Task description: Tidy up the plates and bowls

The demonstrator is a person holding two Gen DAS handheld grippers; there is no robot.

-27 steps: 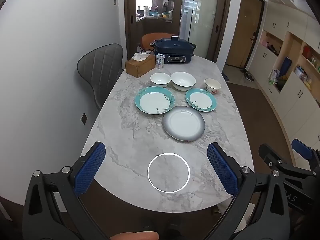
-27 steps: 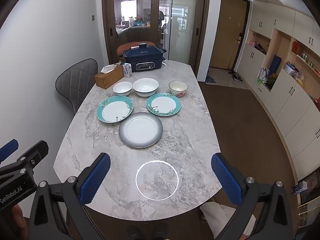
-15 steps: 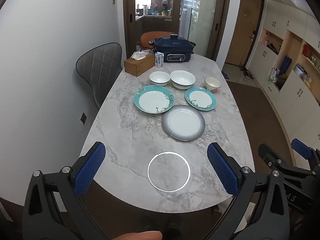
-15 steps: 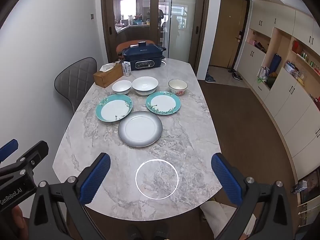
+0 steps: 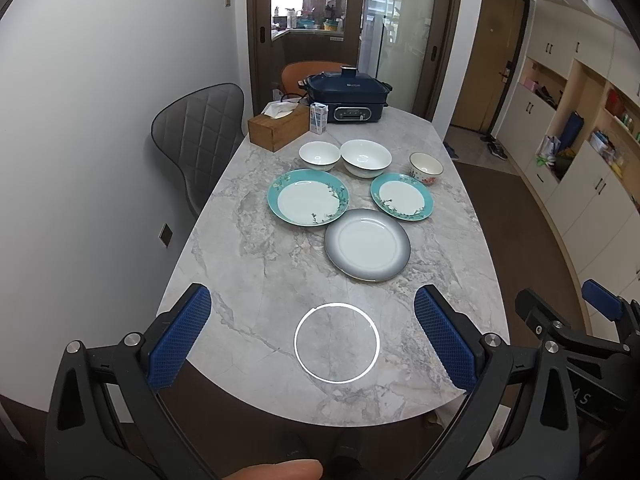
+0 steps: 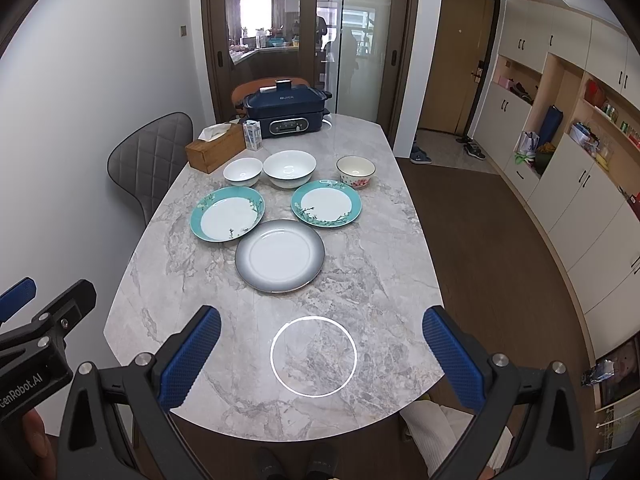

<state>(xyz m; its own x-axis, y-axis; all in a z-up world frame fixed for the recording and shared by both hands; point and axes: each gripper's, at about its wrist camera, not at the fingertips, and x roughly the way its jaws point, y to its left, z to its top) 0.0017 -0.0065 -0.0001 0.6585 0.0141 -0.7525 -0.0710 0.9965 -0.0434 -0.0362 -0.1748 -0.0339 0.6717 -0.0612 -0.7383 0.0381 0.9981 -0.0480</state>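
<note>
Both your left gripper point(image 5: 312, 340) and right gripper point(image 6: 322, 352) hang spread wide and empty at the bottom of frame. The plates and bowls sit mid-frame, grey plate point(image 6: 279, 255) nearest; its low rim could slide on the marble table point(image 6: 380, 280) if you pinch shallow.

Three plates are counted on the marble table point(image 6: 360, 280): two teal-rimmed plates, the larger point(image 6: 227, 218) at left and the smaller point(image 6: 326, 208) at right, and one grey-rimmed plate point(image 6: 279, 255). Three bowls are counted: two white bowls, one small point(image 6: 242, 171) and one large point(image 6: 289, 168), and one floral bowl point(image 6: 355, 171). One tissue box point(image 6: 215, 147), one small carton point(image 6: 252, 135), one electric cooker point(image 6: 286, 111) and what seem to be two chairs, one grey point(image 6: 150, 160) and one orange point(image 6: 248, 89), are also counted
</note>
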